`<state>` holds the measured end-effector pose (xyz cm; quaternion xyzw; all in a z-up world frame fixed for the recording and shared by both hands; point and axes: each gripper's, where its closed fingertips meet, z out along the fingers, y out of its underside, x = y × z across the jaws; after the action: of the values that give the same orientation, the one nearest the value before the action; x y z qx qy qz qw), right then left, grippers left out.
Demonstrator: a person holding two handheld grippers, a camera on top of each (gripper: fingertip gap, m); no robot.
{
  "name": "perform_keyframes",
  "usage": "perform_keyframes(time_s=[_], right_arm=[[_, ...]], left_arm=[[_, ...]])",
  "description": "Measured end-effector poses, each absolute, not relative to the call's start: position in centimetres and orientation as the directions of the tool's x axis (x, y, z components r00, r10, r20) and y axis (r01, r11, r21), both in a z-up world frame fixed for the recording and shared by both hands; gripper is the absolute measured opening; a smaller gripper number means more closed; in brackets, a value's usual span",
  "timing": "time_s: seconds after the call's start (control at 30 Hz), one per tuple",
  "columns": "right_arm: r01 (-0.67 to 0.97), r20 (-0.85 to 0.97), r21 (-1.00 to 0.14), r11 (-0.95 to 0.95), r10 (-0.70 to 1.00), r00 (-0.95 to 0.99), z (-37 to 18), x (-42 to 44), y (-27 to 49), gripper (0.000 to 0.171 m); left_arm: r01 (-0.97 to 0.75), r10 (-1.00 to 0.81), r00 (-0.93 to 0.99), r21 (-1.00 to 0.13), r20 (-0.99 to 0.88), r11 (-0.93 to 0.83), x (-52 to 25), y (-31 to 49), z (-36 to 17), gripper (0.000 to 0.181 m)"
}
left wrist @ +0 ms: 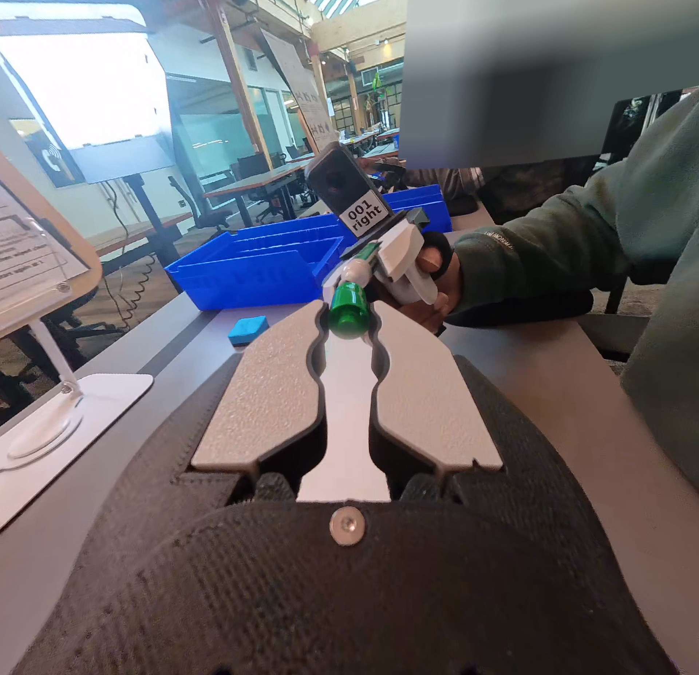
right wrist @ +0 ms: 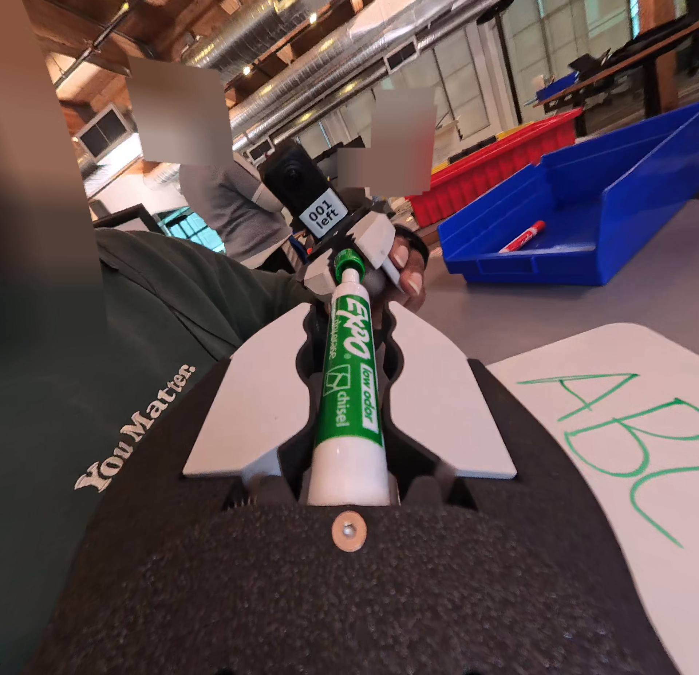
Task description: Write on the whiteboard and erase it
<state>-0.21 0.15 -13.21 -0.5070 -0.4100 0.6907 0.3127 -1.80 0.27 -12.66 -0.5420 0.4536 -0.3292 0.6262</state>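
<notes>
Tabletop first, grey and broad, filling the lower half of both views. On it, at the lower right of the right wrist view, lies the whiteboard, green letters already drawn across it. Behind, at the right edge, sits a blue bin with a red marker lying inside. In the left wrist view a small blue eraser rests on the tabletop left of centre, just in front of a blue bin.

Now the action at centre! The right hand-held gripper is clamped on the green marker, barrel running straight between its fingers. The marker's nose meets the green cap, and the left hand-held gripper is closed around that cap at its fingertips. Both tools point at each other, cap and marker touching, above the tabletop.
</notes>
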Motion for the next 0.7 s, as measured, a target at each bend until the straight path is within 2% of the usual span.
perform_keyframes(time_s=[0.2, 0.4, 0.7], right_arm=[[0.105, -0.479, -0.876, -0.470, 0.830, -0.286, -15.0, -1.0, -1.2, 0.034], [0.150, -0.565, -0.824, -0.546, 0.773, -0.289, -16.6, -1.2, -1.9, 0.033], [0.127, -0.645, -0.753, -0.645, 0.687, -0.336, -17.4, -1.7, -2.5, 0.032]], left_arm=[[-0.158, -0.911, 0.319, -0.963, -0.260, 0.219, -0.7, -0.4, -14.6, 0.020], [-0.250, -0.911, 0.272, -0.937, -0.310, 0.245, -0.9, -1.1, -16.4, 0.019], [-0.260, -0.912, 0.245, -0.928, -0.330, 0.267, -0.8, -1.5, -17.7, 0.019]])
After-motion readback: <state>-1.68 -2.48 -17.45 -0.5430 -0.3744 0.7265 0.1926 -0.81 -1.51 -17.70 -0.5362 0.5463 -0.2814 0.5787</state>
